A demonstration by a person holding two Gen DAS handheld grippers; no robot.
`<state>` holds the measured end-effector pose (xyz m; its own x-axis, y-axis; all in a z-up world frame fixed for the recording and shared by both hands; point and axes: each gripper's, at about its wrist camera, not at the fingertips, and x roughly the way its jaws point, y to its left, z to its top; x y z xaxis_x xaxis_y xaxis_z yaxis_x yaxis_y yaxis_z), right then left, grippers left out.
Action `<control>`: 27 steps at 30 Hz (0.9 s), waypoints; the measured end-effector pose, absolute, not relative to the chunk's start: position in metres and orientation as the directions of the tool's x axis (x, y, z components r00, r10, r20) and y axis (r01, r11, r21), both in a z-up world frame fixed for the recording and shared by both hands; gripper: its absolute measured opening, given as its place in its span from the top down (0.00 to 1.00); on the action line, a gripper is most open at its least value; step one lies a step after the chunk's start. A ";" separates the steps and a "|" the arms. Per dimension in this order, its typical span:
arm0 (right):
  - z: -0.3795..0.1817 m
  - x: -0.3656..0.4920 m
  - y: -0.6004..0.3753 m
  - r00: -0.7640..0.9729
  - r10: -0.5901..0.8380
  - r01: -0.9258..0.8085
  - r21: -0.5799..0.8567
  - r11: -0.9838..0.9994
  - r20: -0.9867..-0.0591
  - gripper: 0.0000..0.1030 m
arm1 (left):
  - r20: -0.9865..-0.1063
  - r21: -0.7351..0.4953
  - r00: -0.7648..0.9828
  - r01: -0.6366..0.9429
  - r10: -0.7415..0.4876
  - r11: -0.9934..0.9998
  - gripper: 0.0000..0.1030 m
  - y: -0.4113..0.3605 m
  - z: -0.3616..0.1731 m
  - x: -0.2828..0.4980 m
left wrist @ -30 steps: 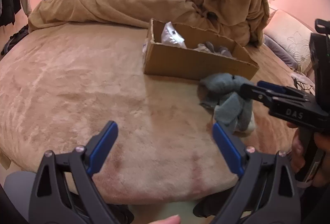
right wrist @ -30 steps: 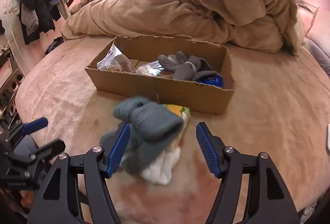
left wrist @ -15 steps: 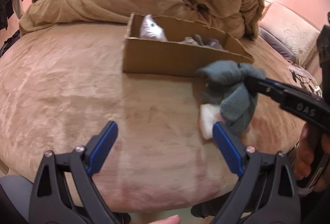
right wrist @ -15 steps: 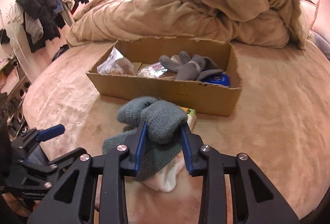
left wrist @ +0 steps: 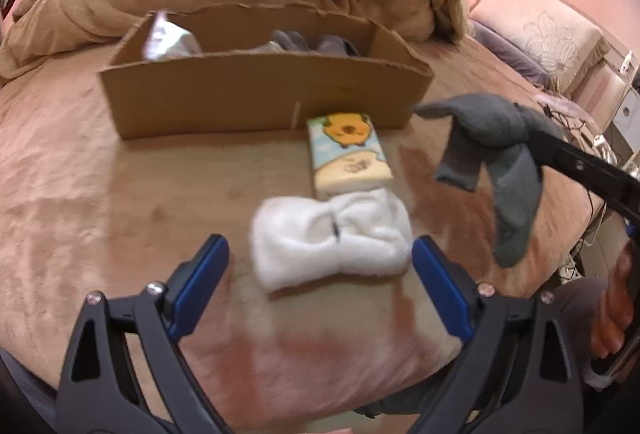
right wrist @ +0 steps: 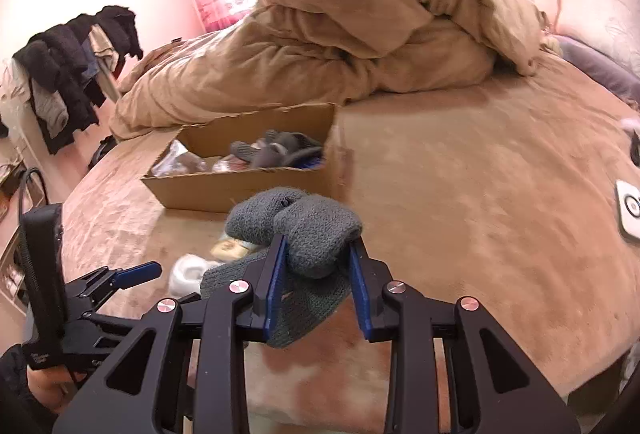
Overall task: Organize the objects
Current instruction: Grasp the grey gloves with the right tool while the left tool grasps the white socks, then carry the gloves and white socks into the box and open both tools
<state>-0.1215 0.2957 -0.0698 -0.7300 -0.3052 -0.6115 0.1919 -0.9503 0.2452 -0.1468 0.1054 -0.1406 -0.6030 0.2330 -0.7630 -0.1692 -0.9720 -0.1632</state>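
Clamping a nubbly grey knit sock bundle (right wrist: 304, 234), the right gripper (right wrist: 316, 274) holds it above the plush bed (right wrist: 480, 214); the left gripper (left wrist: 320, 274) gapes wide around a fluffy white sock roll (left wrist: 332, 238); duck-printed packet (left wrist: 348, 150) beside the cardboard box (left wrist: 240, 94); no legible writing.

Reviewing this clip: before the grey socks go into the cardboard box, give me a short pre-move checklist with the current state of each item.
1. Right tongs shut on the grey socks: ok.
2. Socks lifted off the bed, hanging free: ok.
3. Cardboard box open on top, room for more: ok, though it already holds items.
4. Left tongs open and away from the box: ok.
5. White socks and tissue pack not caught by the lift: ok.
6. Grip firmness: cannot tell.
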 end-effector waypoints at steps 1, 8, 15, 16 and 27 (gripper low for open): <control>-0.071 -0.120 0.299 -0.731 -0.305 0.188 0.250 -0.950 -0.611 0.69 | -0.773 -0.153 -0.594 -0.167 0.223 -0.974 0.09 0.110 -0.145 -0.151; -0.072 -0.111 0.314 -0.740 -0.304 0.171 0.269 -0.948 -0.601 0.69 | -0.767 -0.134 -0.607 -0.166 0.208 -0.977 0.29 0.116 -0.154 -0.150; -0.064 -0.100 0.308 -0.742 -0.330 0.204 0.271 -0.941 -0.583 0.69 | -0.751 -0.149 -0.627 -0.142 0.206 -0.979 0.39 0.098 -0.137 -0.133; -0.062 -0.098 0.306 -0.743 -0.335 0.214 0.269 -0.939 -0.579 0.69 | -0.748 -0.151 -0.631 -0.141 0.206 -0.978 0.39 0.095 -0.134 -0.131; -0.033 -0.082 0.285 -0.748 -0.382 0.275 0.270 -0.923 -0.543 0.69 | -0.660 -0.170 -0.714 -0.160 0.233 -0.972 0.39 0.069 -0.066 -0.091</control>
<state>-0.0815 0.2854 -0.0335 -0.7481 -0.3816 -0.5429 0.2751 -0.9229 0.2696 -0.0914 0.0686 -0.0664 -0.7138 0.2330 -0.6604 -0.1603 -0.9724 -0.1698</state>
